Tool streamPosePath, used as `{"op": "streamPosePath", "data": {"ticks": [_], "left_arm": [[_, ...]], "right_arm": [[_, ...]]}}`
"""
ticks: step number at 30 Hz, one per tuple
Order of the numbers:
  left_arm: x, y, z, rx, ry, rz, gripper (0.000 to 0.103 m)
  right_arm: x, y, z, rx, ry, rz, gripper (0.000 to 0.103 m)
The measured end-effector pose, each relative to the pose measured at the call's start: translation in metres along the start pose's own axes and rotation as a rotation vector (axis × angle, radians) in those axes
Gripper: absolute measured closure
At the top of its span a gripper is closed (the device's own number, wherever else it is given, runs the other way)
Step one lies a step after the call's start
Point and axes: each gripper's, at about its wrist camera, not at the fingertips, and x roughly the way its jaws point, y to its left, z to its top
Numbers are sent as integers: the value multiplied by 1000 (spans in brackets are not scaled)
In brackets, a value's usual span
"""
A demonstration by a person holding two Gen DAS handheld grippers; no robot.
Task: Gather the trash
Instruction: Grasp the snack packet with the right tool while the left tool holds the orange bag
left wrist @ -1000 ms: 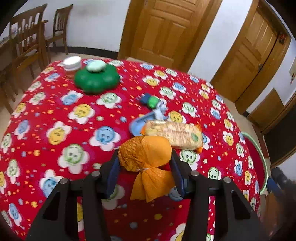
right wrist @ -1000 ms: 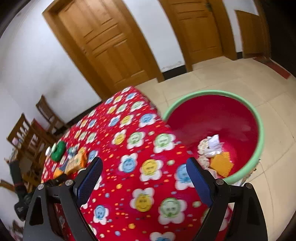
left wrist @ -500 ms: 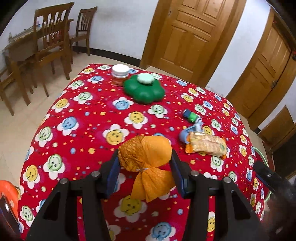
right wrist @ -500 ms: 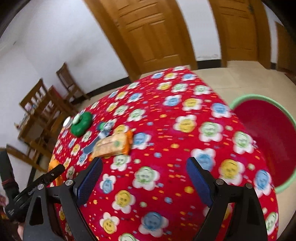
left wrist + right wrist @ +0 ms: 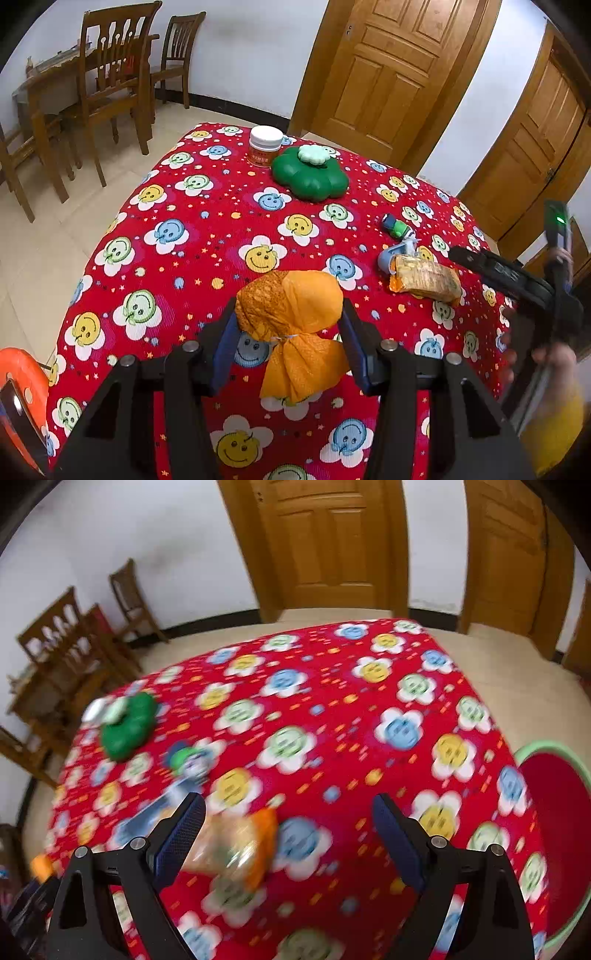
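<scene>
My left gripper [image 5: 288, 332] is shut on an orange mesh bundle [image 5: 291, 314] and holds it above the near part of the red smiley-flower tablecloth [image 5: 184, 258]. A snack packet in an orange-edged wrapper [image 5: 424, 277] lies on the cloth to the right, with the right gripper's arm [image 5: 517, 277] just beyond it. In the blurred right wrist view my right gripper [image 5: 288, 830] is open and empty above the table; the snack packet [image 5: 232, 845] lies just inside its left finger. The red basin with a green rim [image 5: 554, 830] stands on the floor at the right.
A green flower-shaped box [image 5: 310, 173], a white-lidded jar [image 5: 264, 146] and a small blue-green toy [image 5: 397, 227] sit on the table. Wooden chairs [image 5: 110, 74] stand at the left, wooden doors [image 5: 380, 74] behind. An orange object [image 5: 22, 387] sits at lower left.
The left gripper has pulled back and up with the orange bundle, so more of the table shows. The right gripper has swung from the basin over to the table near the snack packet.
</scene>
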Motion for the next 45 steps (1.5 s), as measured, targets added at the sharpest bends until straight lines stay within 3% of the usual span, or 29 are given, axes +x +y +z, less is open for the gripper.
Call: {"op": "streamPosePath", "data": {"ticks": [7, 16, 23, 32, 35, 39, 45], "left_arm": [[-5, 0, -1, -1, -9, -7, 51], [-3, 5, -3, -19, 2, 2, 51], [-6, 9, -3, -29, -5, 10, 51], [-10, 14, -4, -35, -13, 12, 51], [-10, 16, -4, -39, -13, 11, 51], [-11, 12, -5, -31, -15, 3, 51], [-17, -1, -8, 2, -16, -17, 51]], "right_arm": [[22, -3, 2, -109, 87, -59, 11], [-2, 13, -36, -198, 111, 43, 11], [-21, 30, -46, -156, 91, 134, 11], [-8, 63, -60, -160, 106, 146, 12], [-10, 68, -63, -162, 83, 130, 25], [-14, 68, -68, -186, 56, 83, 59], [-36, 47, -81, -131, 46, 138, 63]]}}
